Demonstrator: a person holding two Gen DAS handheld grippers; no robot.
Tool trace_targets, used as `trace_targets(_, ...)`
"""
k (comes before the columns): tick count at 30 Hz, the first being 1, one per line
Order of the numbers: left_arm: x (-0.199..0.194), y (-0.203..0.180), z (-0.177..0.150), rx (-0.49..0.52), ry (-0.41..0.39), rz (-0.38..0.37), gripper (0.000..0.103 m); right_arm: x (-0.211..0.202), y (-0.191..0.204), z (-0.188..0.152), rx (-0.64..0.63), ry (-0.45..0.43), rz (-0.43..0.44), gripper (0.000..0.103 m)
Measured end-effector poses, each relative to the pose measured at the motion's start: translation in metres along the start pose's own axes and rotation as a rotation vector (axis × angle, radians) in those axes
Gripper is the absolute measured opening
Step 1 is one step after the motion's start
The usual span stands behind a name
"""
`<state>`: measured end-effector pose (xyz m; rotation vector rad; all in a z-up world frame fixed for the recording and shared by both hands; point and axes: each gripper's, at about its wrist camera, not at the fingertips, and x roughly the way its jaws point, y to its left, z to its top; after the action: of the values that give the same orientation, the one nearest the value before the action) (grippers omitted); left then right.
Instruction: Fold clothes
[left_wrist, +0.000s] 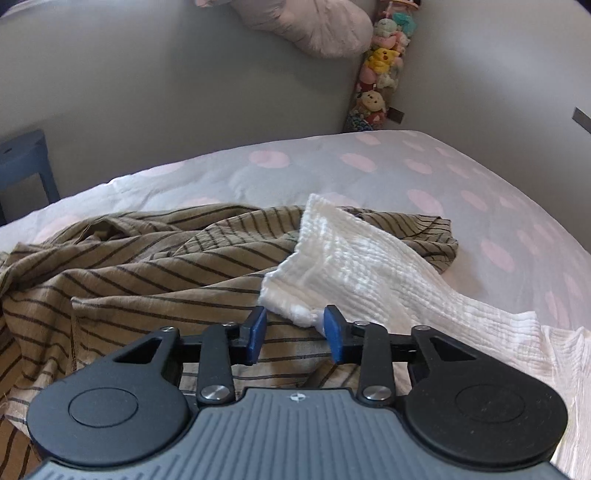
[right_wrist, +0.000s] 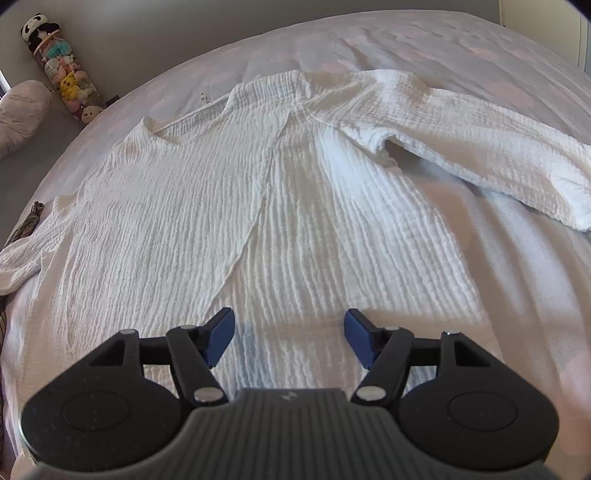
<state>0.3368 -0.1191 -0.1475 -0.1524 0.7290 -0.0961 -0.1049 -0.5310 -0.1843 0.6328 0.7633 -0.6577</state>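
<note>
White shirt (right_wrist: 280, 192) lies spread flat on the bed (right_wrist: 461, 48), collar toward 12 o'clock in the right wrist view, one sleeve (right_wrist: 480, 147) folded in across the chest at 2 o'clock, the other trailing off at 9 o'clock. In the left wrist view that trailing sleeve cuff (left_wrist: 343, 254) drapes over a striped tan garment (left_wrist: 147, 266) lying at 9 to 10 o'clock.

We judge the step as the first sleeve fold on the left side: picking up the cuff to bring it across the body.

Left gripper (left_wrist: 295, 334): fingers at a narrow gap, cuff corner reaching in between them at 12 o'clock and touching the right-hand pad. We cannot see the pads pressing it from both sides, so we note it as not yet gripped.

Right gripper (right_wrist: 288, 338): fingers wide, nothing between them, hovering above the shirt's lower hem area; cloth runs from the tips toward 12 o'clock.

Next move, in our judgement: pinch only the white cuff, without catching the striped cloth underneath, then lift and carry it toward the shirt's middle. Thin crinkled fabric may slip from a corner grip.
</note>
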Motion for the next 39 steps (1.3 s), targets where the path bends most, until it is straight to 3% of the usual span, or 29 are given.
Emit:
trace_targets(4,0.000,-0.023,-0.007,0.104,0.003,-0.001,0.031,0.000,0.000,0.000,-0.006,0.004,-0.004,0.069)
trace_targets(10,0.005,-0.016,-0.008,0.044,0.016,-0.008,0.034,-0.001,0.001,0.001,-0.011,0.014,-0.010,0.069)
trace_targets(11,0.004,-0.016,-0.007,0.045,0.007,-0.017,0.032,0.000,0.002,0.001,-0.016,0.017,-0.014,0.069)
trace_targets(15,-0.002,-0.019,-0.004,0.065,-0.035,-0.051,0.004,0.000,0.009,0.005,-0.052,0.024,-0.035,0.069)
trace_targets(20,-0.019,-0.043,-0.006,0.184,-0.115,-0.127,0.000,-0.006,0.026,0.020,-0.068,0.007,-0.030,0.069)
trace_targets(24,-0.026,-0.055,-0.006,0.200,-0.115,-0.107,0.000,-0.009,0.054,0.037,-0.099,-0.001,0.007,0.069)
trace_targets(26,-0.025,-0.050,-0.003,0.176,-0.128,-0.057,0.002,-0.010,0.069,0.041,-0.127,-0.002,0.045,0.069)
trace_targets(30,-0.017,-0.032,0.001,0.096,-0.115,0.041,0.042,-0.004,0.094,0.041,-0.180,0.028,0.086,0.069)
trace_targets(34,-0.005,-0.017,0.001,0.032,-0.097,0.101,0.047,0.002,0.104,0.035,-0.188,0.060,0.102,0.069)
trace_targets(39,0.014,-0.004,-0.005,-0.022,-0.046,0.088,0.049,0.008,0.114,0.028,-0.189,0.096,0.103,0.069)
